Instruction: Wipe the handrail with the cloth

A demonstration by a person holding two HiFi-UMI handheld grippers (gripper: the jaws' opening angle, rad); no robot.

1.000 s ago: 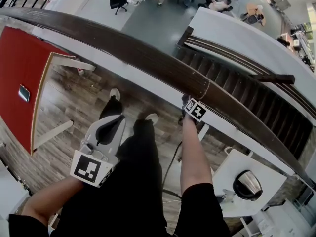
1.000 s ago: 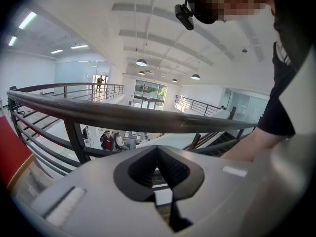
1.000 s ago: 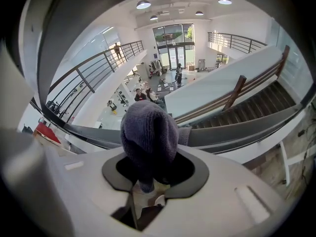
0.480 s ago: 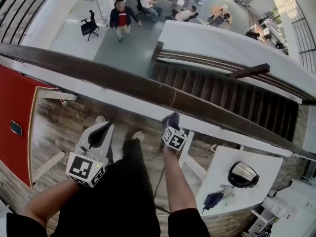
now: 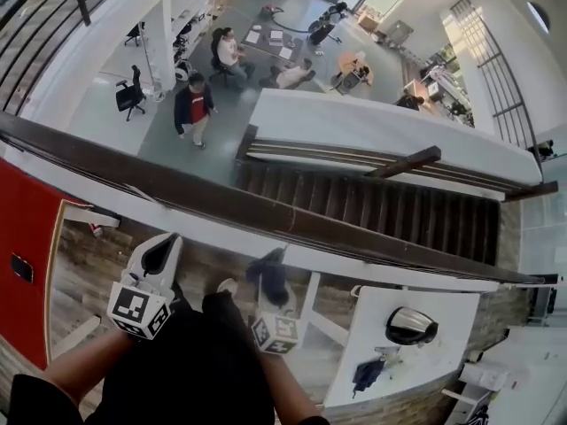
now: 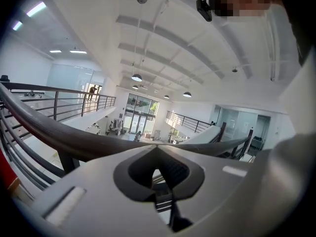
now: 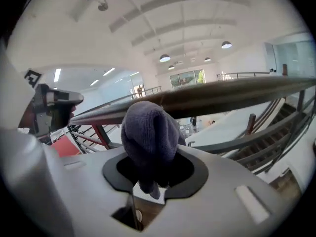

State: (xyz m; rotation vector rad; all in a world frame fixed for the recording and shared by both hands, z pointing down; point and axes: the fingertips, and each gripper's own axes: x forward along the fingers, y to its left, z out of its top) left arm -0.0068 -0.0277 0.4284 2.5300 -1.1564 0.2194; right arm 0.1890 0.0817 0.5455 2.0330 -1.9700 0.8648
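Head view: I'm looking steeply down over the handrail (image 5: 177,182), which slants across from upper left to lower right.
Left gripper (image 5: 164,244): on my side of the handrail, near it but apart. In the left gripper view its fingers (image 6: 148,154) are clenched tip to tip with nothing between them.
Right gripper (image 5: 270,283): also on my side of the handrail, close under it, fingers grasping the cloth (image 5: 268,273).
Cloth, right gripper view: a purplish wad (image 7: 149,132) bulging out of the fingers, its top up against the handrail's lower edge. I can't tell whether it touches.
Beyond the handrail: a staircase (image 5: 372,206) leading down, and a person (image 5: 192,106) on the lower floor.
My side of the handrail, far right: a white tabletop (image 5: 452,343) carrying a shiny pot (image 5: 412,326).
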